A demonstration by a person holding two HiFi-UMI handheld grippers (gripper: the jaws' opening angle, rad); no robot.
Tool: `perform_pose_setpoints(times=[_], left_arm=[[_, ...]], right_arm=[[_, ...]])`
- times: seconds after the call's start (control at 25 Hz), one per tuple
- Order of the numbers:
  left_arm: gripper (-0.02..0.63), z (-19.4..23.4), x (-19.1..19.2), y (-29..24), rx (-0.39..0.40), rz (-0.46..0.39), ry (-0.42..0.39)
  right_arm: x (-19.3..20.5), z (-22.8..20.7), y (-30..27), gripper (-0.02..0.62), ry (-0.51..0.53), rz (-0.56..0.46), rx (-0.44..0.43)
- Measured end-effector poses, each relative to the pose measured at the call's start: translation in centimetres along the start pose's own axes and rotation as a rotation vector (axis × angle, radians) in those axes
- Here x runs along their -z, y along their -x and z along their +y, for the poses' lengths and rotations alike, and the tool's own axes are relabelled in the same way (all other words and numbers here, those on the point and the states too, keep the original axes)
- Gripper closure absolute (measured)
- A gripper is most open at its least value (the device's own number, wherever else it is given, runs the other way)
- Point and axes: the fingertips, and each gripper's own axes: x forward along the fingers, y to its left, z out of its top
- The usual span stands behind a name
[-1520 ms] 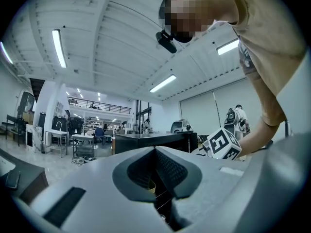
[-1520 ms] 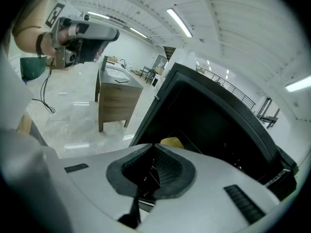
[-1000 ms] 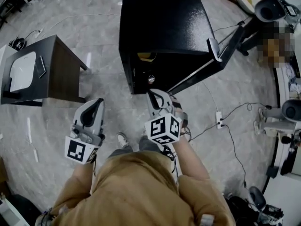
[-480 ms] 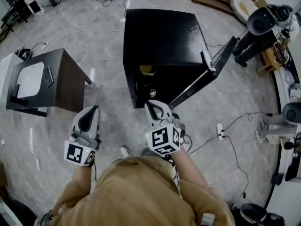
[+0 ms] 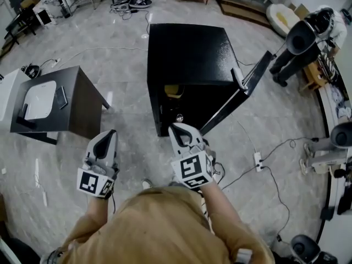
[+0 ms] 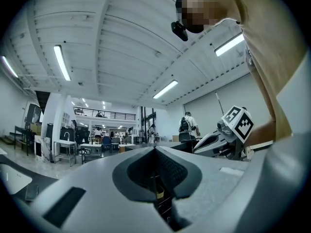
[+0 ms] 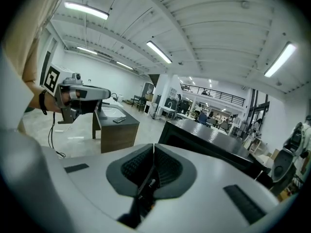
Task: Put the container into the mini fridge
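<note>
1. Nearest the head view: the person's torso (image 5: 159, 230) in a tan garment, with both forearms extended forward.
2. Left gripper (image 5: 111, 134): held above the floor (image 5: 132, 153) and pointing away from the body. The left gripper view shows its 2 jaws closed together with nothing between the pads.
3. Right gripper (image 5: 177, 128): held just in front of the mini fridge (image 5: 190, 54), its marker cube (image 5: 192, 169) facing up. The right gripper view shows its 2 jaws closed together and empty.
4. The 2 grippers are side by side and apart. Neither touches the mini fridge.
5. Mini fridge: a black cabinet standing on the floor, directly ahead. Its door (image 5: 242, 92) is open, swung out to the right.
6. Container (image 5: 172, 91): a yellow item inside the mini fridge, in the upper part of the opening, just under the top panel. Its shape cannot be made out.
7. Power strip (image 5: 257, 159): on the floor to the right, with cables running from it.
8. Side table (image 5: 82, 106): dark, to the left of the mini fridge and well apart from it. A white tray (image 5: 38, 99) lies on top.
9. Far right: a 2nd person (image 5: 300, 43) in dark clothing.
</note>
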Motion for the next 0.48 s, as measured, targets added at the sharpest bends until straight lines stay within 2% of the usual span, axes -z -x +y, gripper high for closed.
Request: perform_pose_setpoints(times=[0.28, 0.48], left_arm=[[0.606, 1.0, -0.6, 1.1, -0.033, -0.016, 0.001], [0.606, 1.4, -0.7, 1.8, -0.048, -0.025, 0.008]], right_arm=[[-1.5, -0.4, 2.4, 0.589, -0.018, -0.038, 0.03], [-1.3, -0.8, 4.3, 0.589, -0.082, -0.047, 0.071]])
